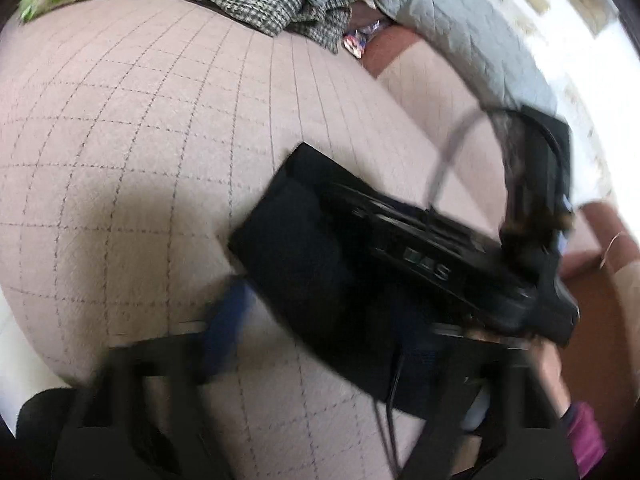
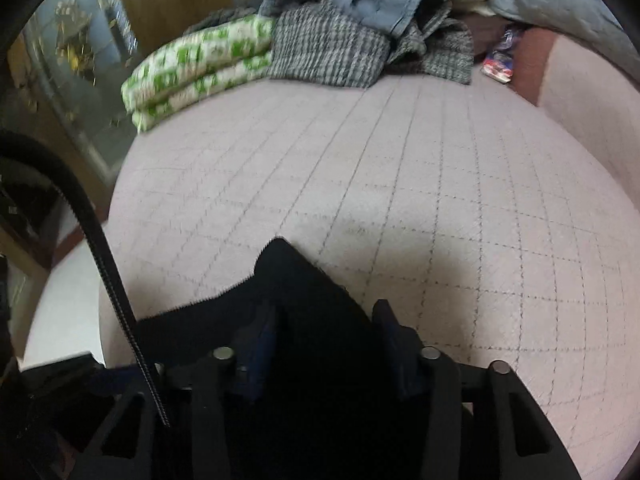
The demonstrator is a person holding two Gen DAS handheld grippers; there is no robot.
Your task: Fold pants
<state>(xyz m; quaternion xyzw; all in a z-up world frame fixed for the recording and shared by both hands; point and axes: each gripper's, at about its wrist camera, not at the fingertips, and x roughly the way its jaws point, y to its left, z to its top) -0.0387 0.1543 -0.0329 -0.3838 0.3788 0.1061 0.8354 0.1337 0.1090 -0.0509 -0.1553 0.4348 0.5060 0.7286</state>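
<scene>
Black pants — folded, on pink checked bedspread, pinched by right gripper; left gripper pinches their edge; clothes pile at 12 o'clock.

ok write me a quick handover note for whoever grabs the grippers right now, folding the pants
Right gripper: black pants lie between its fingers; a grip looks likely, but the pads are hard to see.
Left gripper: blurred, low over the same pants; grip cannot be told.
Pants: bunched at the near edge of the pink checked bedspread.
Pile of other clothes and a green patterned blanket sit at the far end.
Done: pants picked out and brought to the bedspread.
Left: spread flat, fold, set aside.
</scene>
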